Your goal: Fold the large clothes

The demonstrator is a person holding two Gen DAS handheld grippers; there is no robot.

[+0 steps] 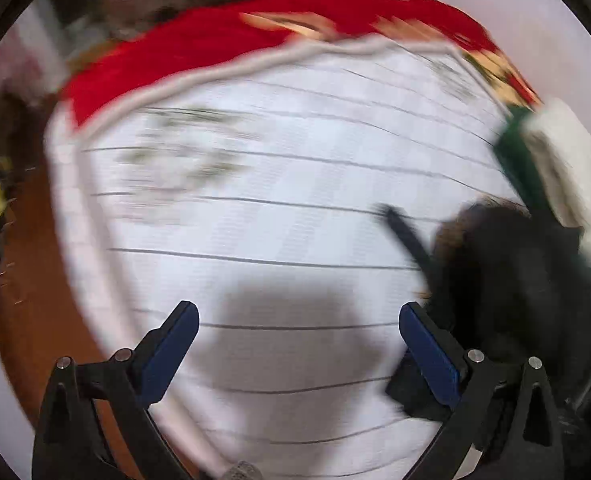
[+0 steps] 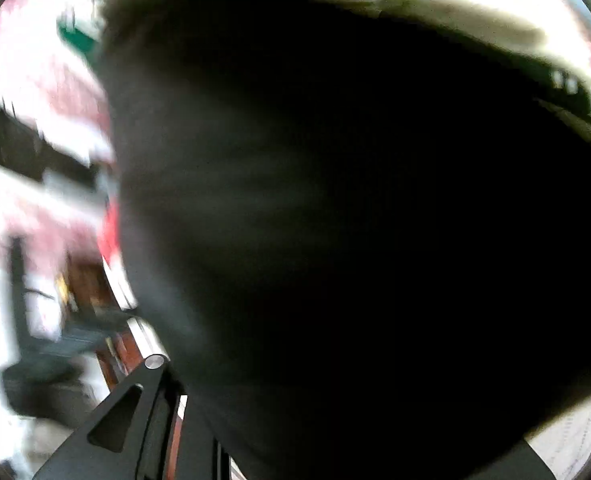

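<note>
In the left wrist view my left gripper (image 1: 298, 334) is open and empty, its blue pads (image 1: 167, 354) wide apart above a white quilted bed cover (image 1: 255, 208). A black garment (image 1: 515, 280) lies bunched at the right, just beyond the right finger. In the right wrist view the black garment (image 2: 355, 220) fills almost the whole frame and drapes over my right gripper. Only the left finger's base (image 2: 135, 408) shows, so the fingertips are hidden. Both views are blurred by motion.
A red blanket (image 1: 223, 44) lies along the far edge of the bed. A green and white cloth (image 1: 551, 164) sits at the right. Brown wooden floor (image 1: 27, 288) shows at the left. Furniture and dark clutter (image 2: 47, 360) stand left in the right wrist view.
</note>
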